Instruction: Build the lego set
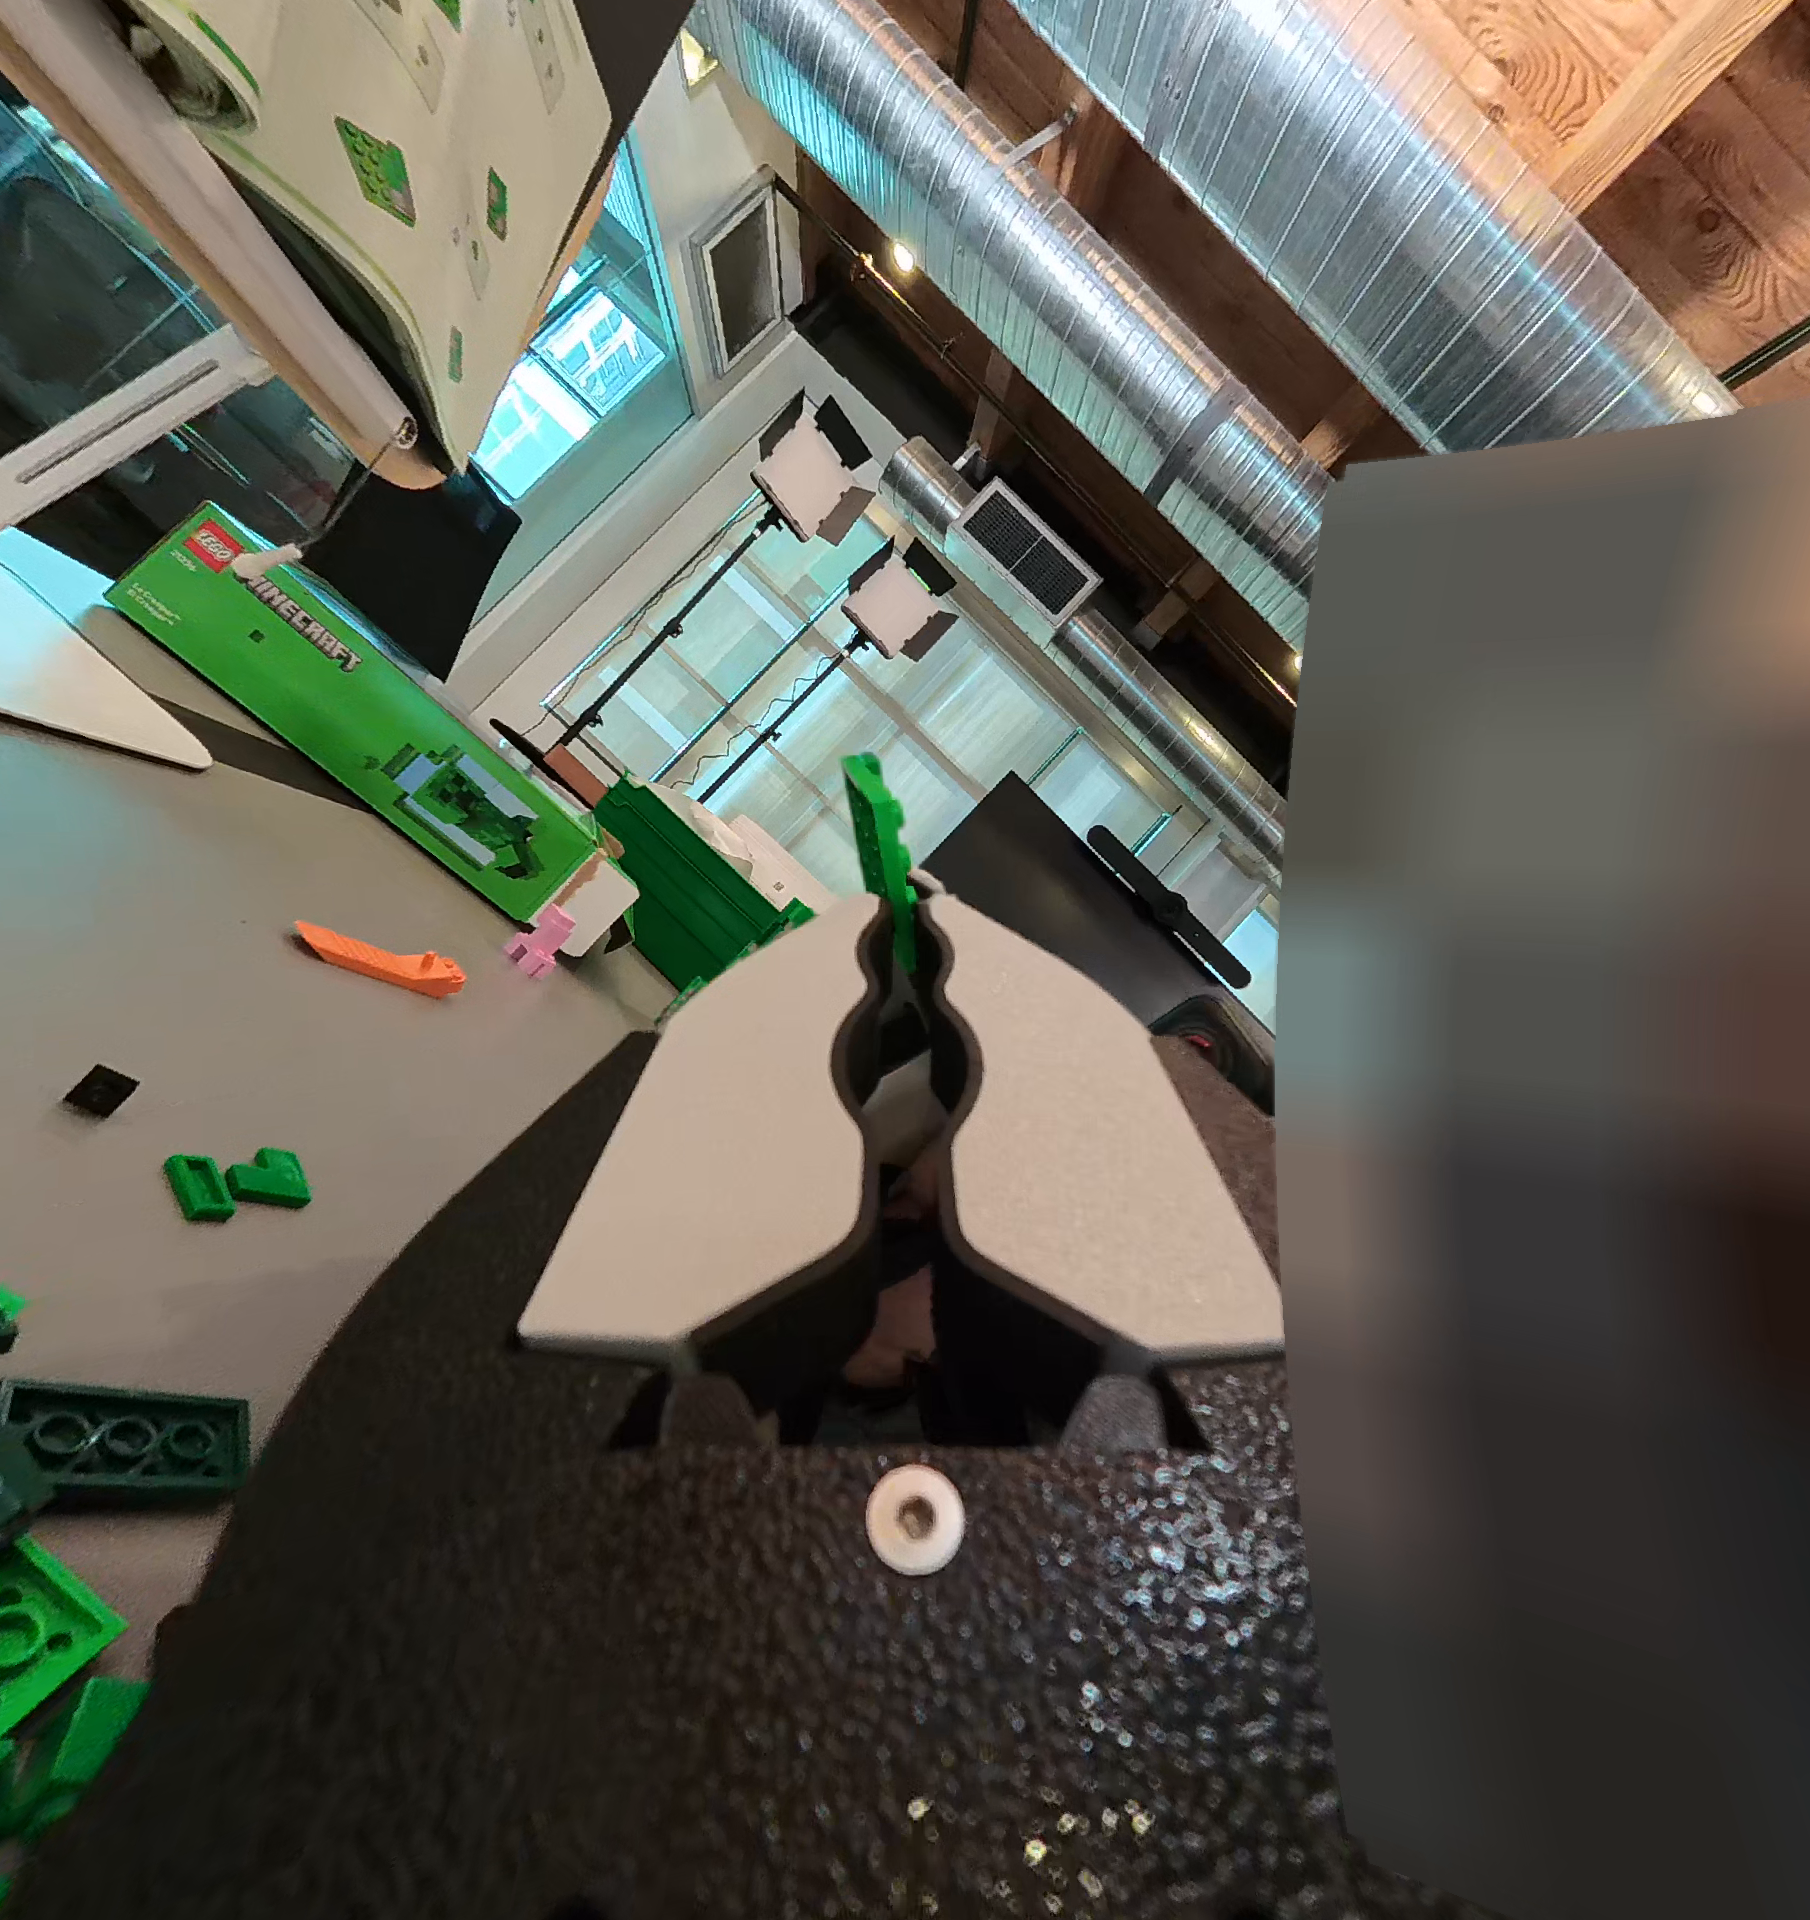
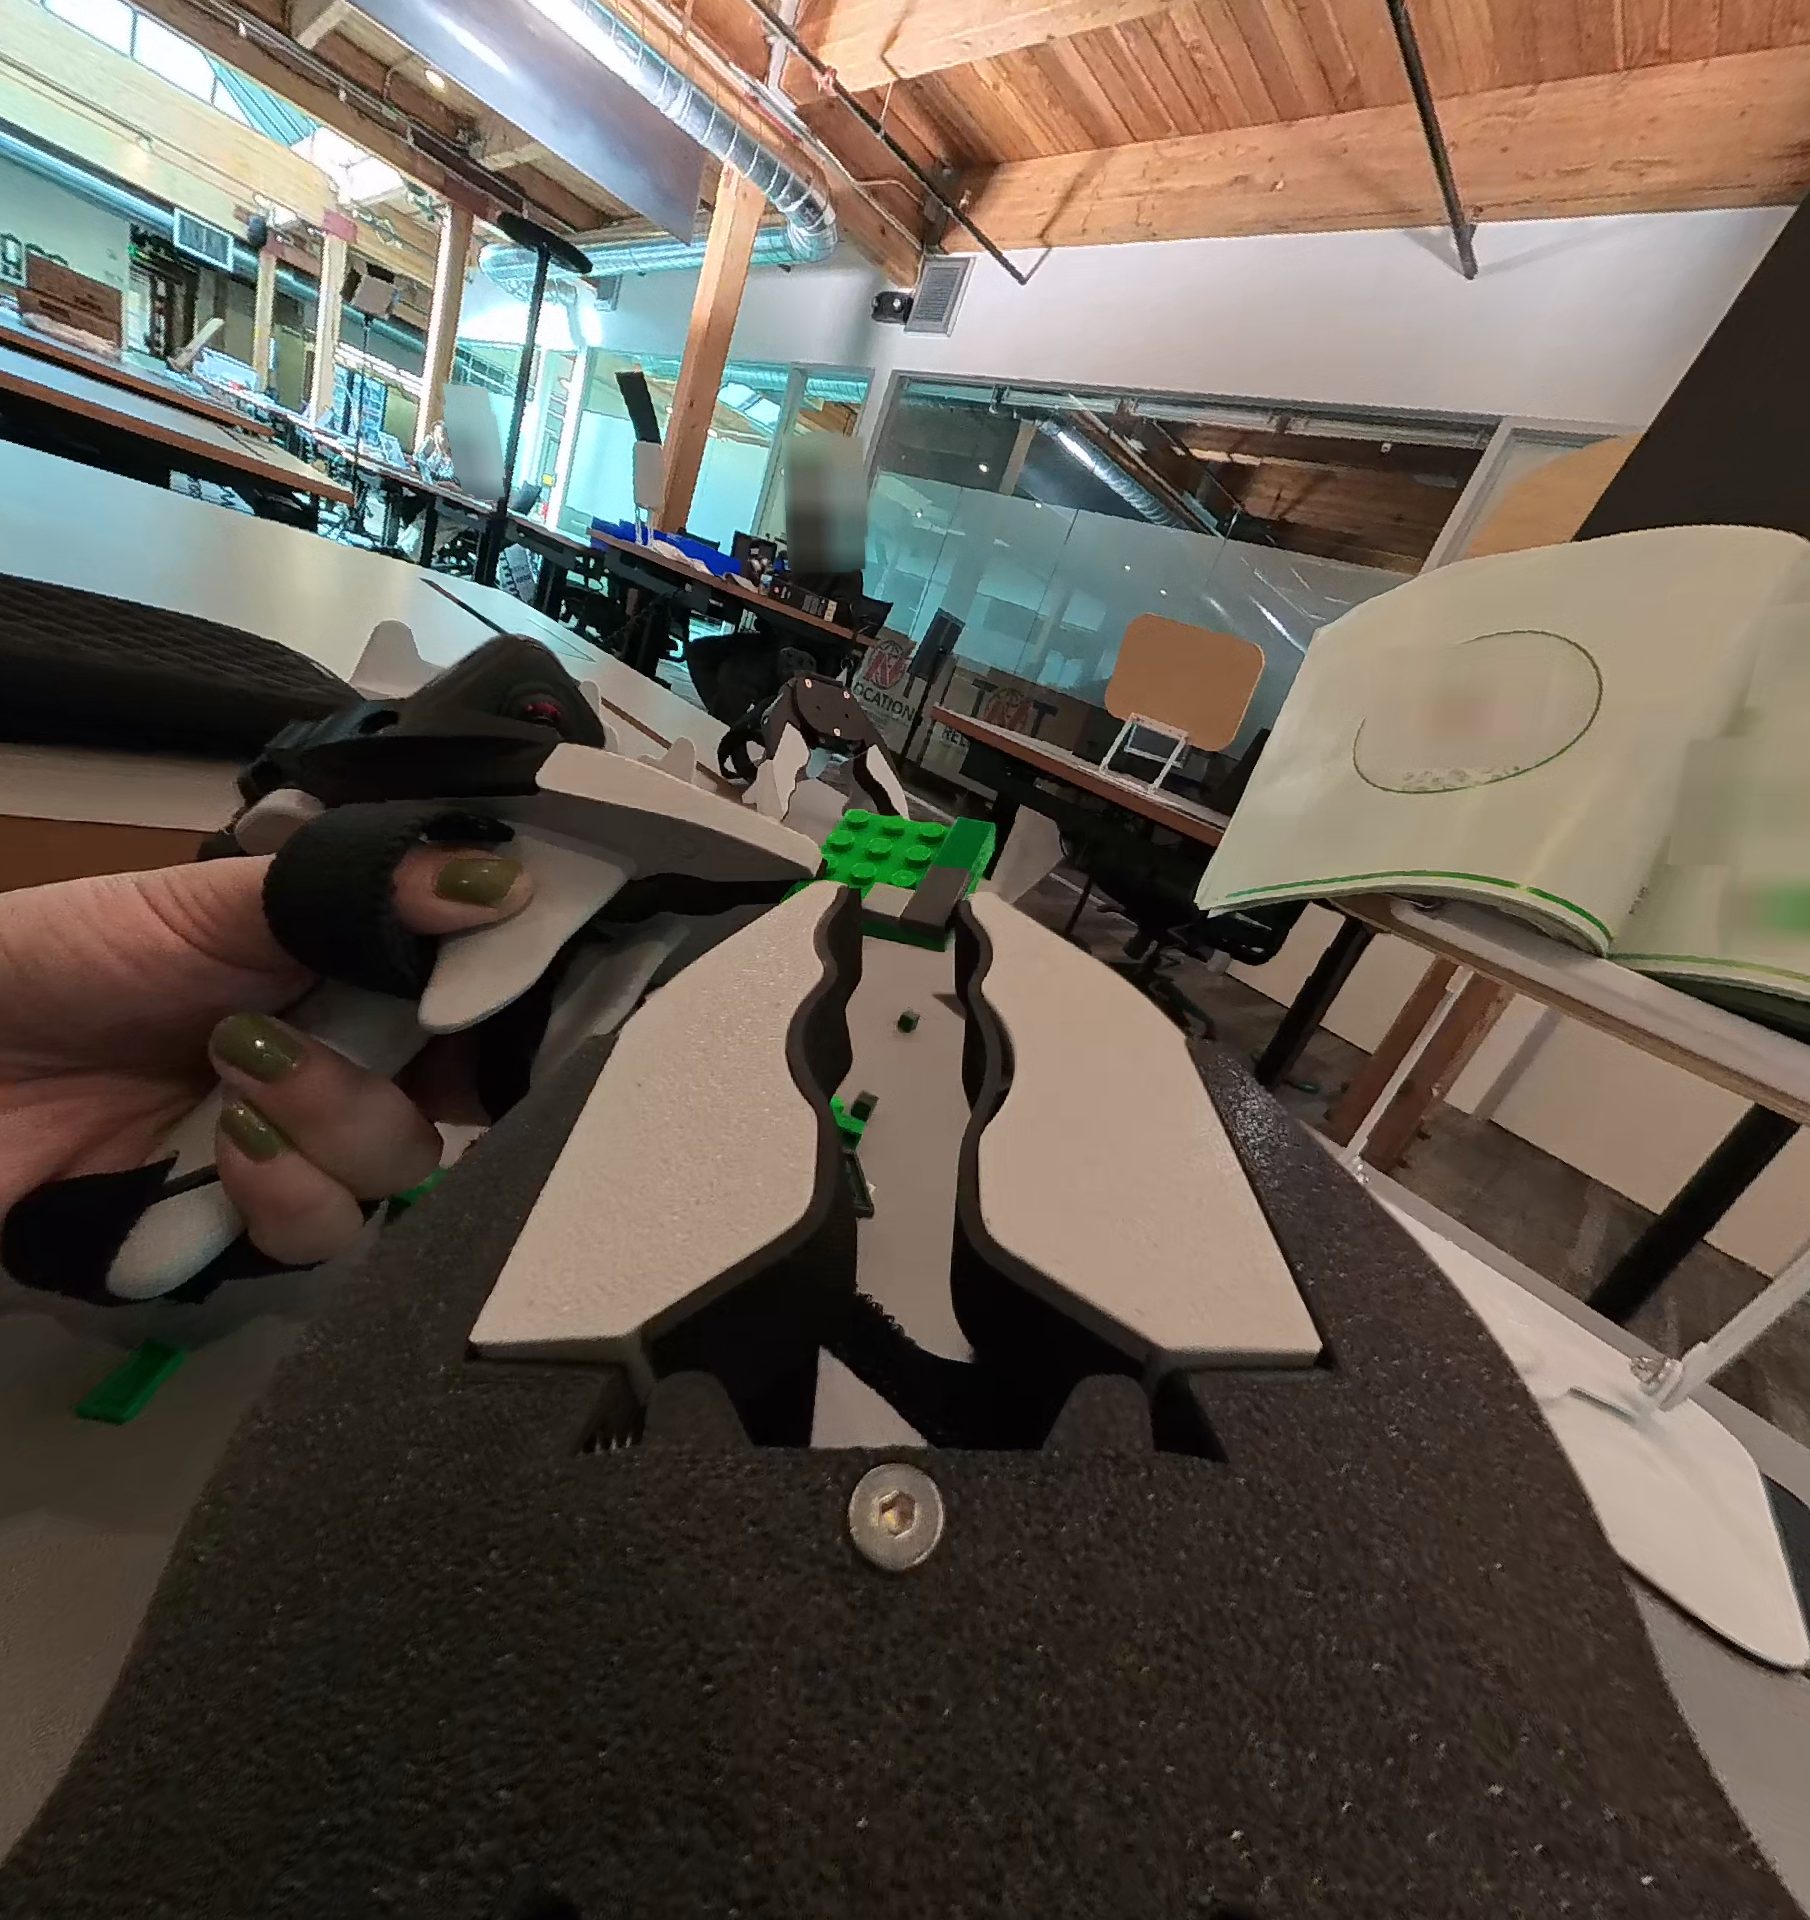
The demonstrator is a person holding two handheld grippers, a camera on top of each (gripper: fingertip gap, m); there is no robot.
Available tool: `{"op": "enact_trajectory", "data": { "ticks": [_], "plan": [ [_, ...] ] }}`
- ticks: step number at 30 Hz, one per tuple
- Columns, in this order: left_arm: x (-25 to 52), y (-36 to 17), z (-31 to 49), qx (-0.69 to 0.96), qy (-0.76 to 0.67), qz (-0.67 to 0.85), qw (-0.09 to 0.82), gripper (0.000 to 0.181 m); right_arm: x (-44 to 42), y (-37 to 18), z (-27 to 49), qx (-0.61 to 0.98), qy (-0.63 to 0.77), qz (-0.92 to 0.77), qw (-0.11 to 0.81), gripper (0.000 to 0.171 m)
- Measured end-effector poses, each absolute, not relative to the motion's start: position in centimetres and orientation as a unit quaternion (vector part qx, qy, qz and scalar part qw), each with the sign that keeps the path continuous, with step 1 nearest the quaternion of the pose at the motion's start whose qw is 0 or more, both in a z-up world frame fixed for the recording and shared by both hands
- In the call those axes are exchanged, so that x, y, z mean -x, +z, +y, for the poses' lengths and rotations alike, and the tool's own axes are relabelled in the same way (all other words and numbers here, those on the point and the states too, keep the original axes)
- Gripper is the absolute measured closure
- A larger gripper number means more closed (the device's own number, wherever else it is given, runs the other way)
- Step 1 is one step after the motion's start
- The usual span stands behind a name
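Nearest to us in the left wrist view, the left gripper (image 1: pixel 906 925), with pale grey scalloped fingers on a black pebbled body, is nearly closed, pinching a bright green studded plate (image 1: pixel 877 831) on edge at its tips. To the left, on the smooth grey table (image 1: pixel 153 935), lie loose green pieces (image 1: pixel 236 1182), dark green plates (image 1: pixel 127 1439), a small black tile (image 1: pixel 99 1091), an orange wedge-shaped tool (image 1: pixel 379 958) and a little pink figure (image 1: pixel 542 943). Farther back lies a green cardboard set box (image 1: pixel 361 717); it carries printed lettering, which we do not transcribe.

In the right wrist view, the right gripper (image 2: pixel 906 909) has its fingers moderately apart with a grey piece (image 2: pixel 934 899) between the tips; we cannot tell whether they grip it. Just beyond sits the green assembly (image 2: pixel 896 844), met from the left by the other gripper, held in a hand (image 2: pixel 205 1039). At far right an open instruction booklet (image 2: pixel 1503 727) rests on a white stand (image 2: pixel 1659 1039).
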State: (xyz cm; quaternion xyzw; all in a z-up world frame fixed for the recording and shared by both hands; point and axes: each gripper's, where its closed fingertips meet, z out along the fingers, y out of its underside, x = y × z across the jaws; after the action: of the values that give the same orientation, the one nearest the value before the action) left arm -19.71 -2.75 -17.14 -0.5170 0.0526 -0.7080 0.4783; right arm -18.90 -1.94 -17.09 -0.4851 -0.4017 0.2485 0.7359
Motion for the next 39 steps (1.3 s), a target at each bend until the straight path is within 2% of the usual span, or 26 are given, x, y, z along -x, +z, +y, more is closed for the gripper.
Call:
{"op": "enact_trajectory", "data": {
  "ticks": [2,4,6,12,17,22,32,39],
  "plan": [
    [20.4,-16.9,-2.7,0.520,-0.699,0.053,0.489,0.178,18.7,-16.8,-2.0,0.474,0.243,-0.396,0.748,0.152],
    [22.6,-16.8,-2.1,0.522,-0.684,0.030,0.509,0.178,17.9,-16.8,-1.3,0.480,0.241,-0.381,0.752,0.139],
    [25.4,-17.3,-1.4,0.538,-0.654,0.000,0.532,0.178,16.9,-17.6,0.2,0.505,0.243,-0.365,0.743,0.137],
    [29.8,-19.0,-1.0,0.568,-0.623,-0.057,0.534,0.178,14.3,-20.5,3.9,0.557,0.210,-0.368,0.715,0.150],
    [29.6,-19.2,-1.2,0.556,-0.638,-0.053,0.530,0.178,14.3,-20.8,4.1,0.561,0.224,-0.362,0.710,0.156],
    [28.9,-19.4,-1.2,0.564,-0.640,-0.044,0.520,0.178,15.1,-21.3,3.5,0.554,0.224,-0.395,0.698,0.171],
    [28.9,-21.5,-1.3,0.616,-0.624,-0.051,0.479,0.178,16.2,-22.5,2.7,0.571,0.286,-0.437,0.634,0.171],
    [30.6,-20.8,-1.1,0.597,-0.621,-0.072,0.503,0.178,16.1,-22.4,2.9,0.572,0.266,-0.430,0.646,0.171]
  ]
}}
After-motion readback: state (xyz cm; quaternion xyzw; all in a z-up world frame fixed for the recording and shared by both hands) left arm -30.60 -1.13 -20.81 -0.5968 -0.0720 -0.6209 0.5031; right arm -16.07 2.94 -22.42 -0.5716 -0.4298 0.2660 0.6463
